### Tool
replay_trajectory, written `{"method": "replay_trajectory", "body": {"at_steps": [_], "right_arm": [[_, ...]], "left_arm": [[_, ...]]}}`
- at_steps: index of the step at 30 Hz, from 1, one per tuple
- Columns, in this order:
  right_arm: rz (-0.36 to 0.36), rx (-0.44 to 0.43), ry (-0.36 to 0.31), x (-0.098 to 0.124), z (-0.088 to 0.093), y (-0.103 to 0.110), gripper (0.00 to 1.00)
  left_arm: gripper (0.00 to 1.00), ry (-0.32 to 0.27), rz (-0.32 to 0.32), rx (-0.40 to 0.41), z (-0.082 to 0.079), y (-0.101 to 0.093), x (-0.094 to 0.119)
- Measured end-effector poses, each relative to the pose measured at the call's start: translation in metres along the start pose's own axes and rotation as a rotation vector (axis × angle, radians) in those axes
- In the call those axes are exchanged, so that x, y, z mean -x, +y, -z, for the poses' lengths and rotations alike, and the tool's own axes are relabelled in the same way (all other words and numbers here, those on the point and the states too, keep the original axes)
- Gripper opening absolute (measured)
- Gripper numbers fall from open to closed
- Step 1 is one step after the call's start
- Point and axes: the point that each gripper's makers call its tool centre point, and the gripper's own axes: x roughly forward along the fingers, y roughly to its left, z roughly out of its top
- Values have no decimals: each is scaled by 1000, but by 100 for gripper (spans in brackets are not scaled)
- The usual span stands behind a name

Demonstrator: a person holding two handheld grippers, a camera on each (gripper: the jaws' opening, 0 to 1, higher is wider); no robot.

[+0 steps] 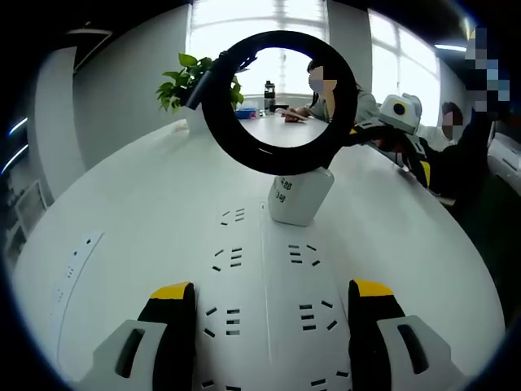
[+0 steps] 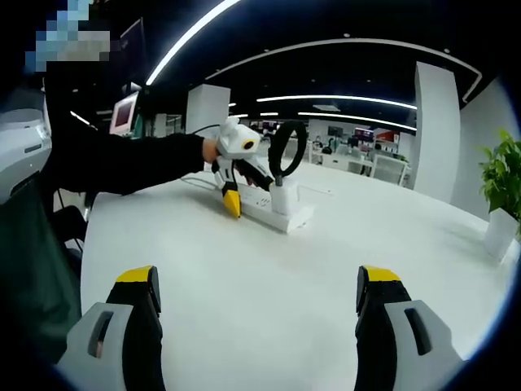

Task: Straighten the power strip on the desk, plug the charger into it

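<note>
- Power strip point(image 1: 264, 301) lies low in the centre of the left gripper view, between my left gripper's point(image 1: 273, 314) spread jaws.
- Charger point(image 1: 299, 195) stands plugged into it, black cable point(image 1: 277, 102) coiled above; plugging looks done.
- Right gripper point(image 2: 259, 314) hangs over bare surface point(image 2: 269, 252), jaws spread, holding nothing.

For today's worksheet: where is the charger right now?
The charger stands plugged into the power strip, ahead of the left hand-held gripper, with its black cable looped above.

White round table point(image 1: 122, 195), bright windows point(image 1: 285, 24), potted plant point(image 1: 183, 81), white pillar point(image 2: 435, 130), ceiling strip lights point(image 2: 342, 99) overhead.
</note>
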Motion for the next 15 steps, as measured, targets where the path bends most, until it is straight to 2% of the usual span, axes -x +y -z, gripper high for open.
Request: {"method": "replay_trajectory", "body": {"at_steps": [15], "right_arm": [[2, 15, 2, 0, -11, 12, 99]], "left_arm": [[77, -5, -3, 2, 9, -14, 20]]}}
